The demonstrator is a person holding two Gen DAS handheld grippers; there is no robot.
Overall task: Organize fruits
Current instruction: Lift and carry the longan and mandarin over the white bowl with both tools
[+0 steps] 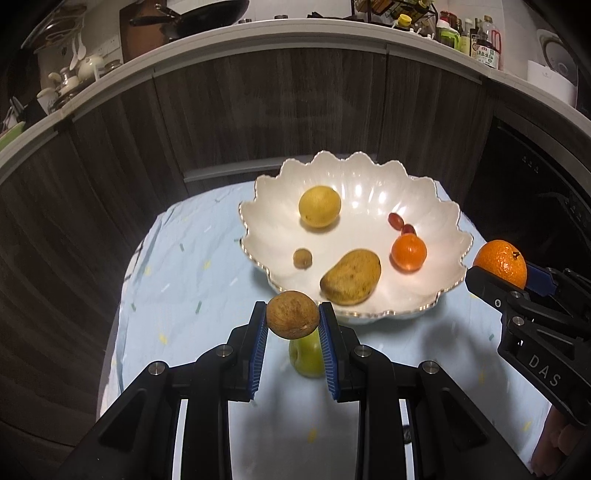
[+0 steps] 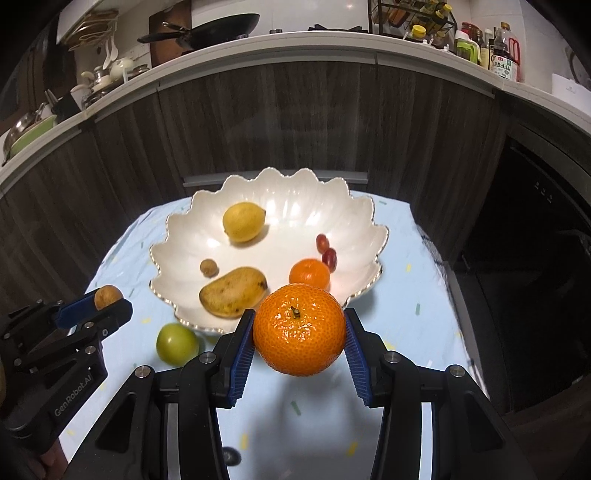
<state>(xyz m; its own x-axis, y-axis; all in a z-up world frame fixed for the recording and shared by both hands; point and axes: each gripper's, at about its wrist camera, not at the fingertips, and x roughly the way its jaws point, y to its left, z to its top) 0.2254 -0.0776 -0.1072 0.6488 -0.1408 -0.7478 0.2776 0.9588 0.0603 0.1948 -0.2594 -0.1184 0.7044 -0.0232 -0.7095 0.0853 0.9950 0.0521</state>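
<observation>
My left gripper (image 1: 293, 321) is shut on a round brown fruit (image 1: 292, 314) and holds it above the table, just short of the white scalloped bowl (image 1: 436, 221). My right gripper (image 2: 299, 334) is shut on a large orange (image 2: 299, 328), held above the table in front of the bowl (image 2: 362, 221). The bowl holds a lemon (image 1: 319, 206), a mango (image 1: 351, 277), a small orange (image 1: 409, 253), a small brown fruit (image 1: 302, 258) and two red grapes (image 1: 396, 219). A green apple (image 2: 177, 343) lies on the cloth by the bowl's near rim, under my left gripper (image 2: 110, 306).
The table has a light blue cloth (image 1: 177, 280). Dark wooden cabinets (image 1: 258, 110) stand behind it, under a counter with a pan (image 1: 199, 14) and bottles (image 1: 480, 40). A dark appliance (image 2: 535, 258) stands at the right.
</observation>
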